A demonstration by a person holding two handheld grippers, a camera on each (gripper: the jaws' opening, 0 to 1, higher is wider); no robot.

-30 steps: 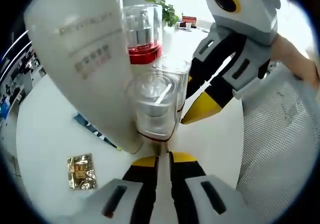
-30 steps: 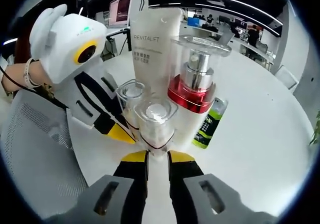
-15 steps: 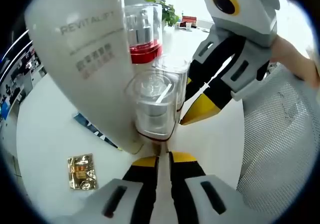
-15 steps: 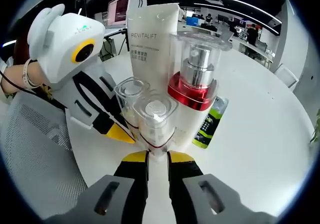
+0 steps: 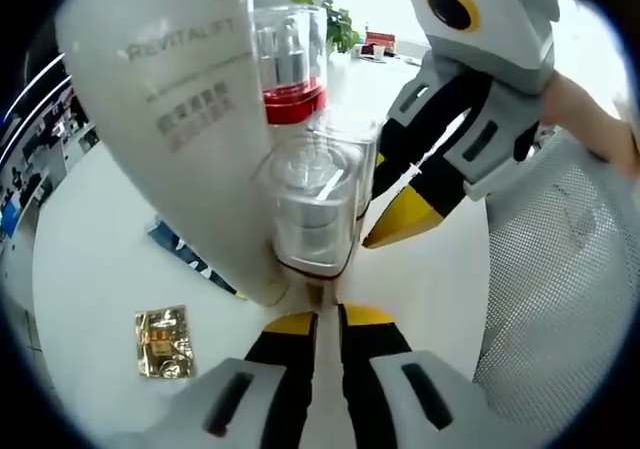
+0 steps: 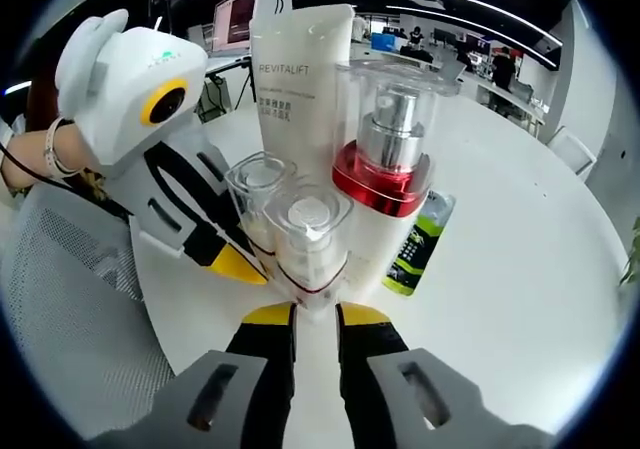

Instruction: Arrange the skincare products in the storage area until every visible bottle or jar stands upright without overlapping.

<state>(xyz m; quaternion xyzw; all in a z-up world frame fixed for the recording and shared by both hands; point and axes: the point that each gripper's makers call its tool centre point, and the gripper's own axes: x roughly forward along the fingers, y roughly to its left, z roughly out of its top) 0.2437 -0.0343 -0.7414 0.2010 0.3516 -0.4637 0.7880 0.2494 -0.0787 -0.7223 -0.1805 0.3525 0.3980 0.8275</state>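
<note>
On the white table [image 5: 90, 269] stands a tight upright cluster. It holds a tall white REVITALIFT tube [image 5: 180, 119], a pump bottle with a red collar [image 5: 290, 69] and two small clear-capped bottles. My left gripper [image 5: 327, 319] is shut, its tips right at the base of the nearer small bottle [image 5: 315, 209]. The right gripper [image 5: 400, 224] comes in from the right beside the second small bottle [image 5: 348, 134]. In the right gripper view my right gripper [image 6: 317, 316] is shut below a small bottle [image 6: 310, 234], with the tube [image 6: 295, 79] and pump bottle [image 6: 385, 159] behind. The left gripper [image 6: 235, 262] is by the other small bottle [image 6: 258, 184].
A gold sachet [image 5: 163, 342] lies flat to the left and a blue packet [image 5: 180, 249] lies behind the tube. A green sachet [image 6: 418, 244] lies beside the pump bottle. White mesh [image 5: 560, 289] rises along one side [image 6: 60, 299]. A person's hand [image 5: 590, 119] holds the right gripper.
Both views have drifted only slightly. The cluster and both grippers hold nearly the same places, and both grippers stay shut.
</note>
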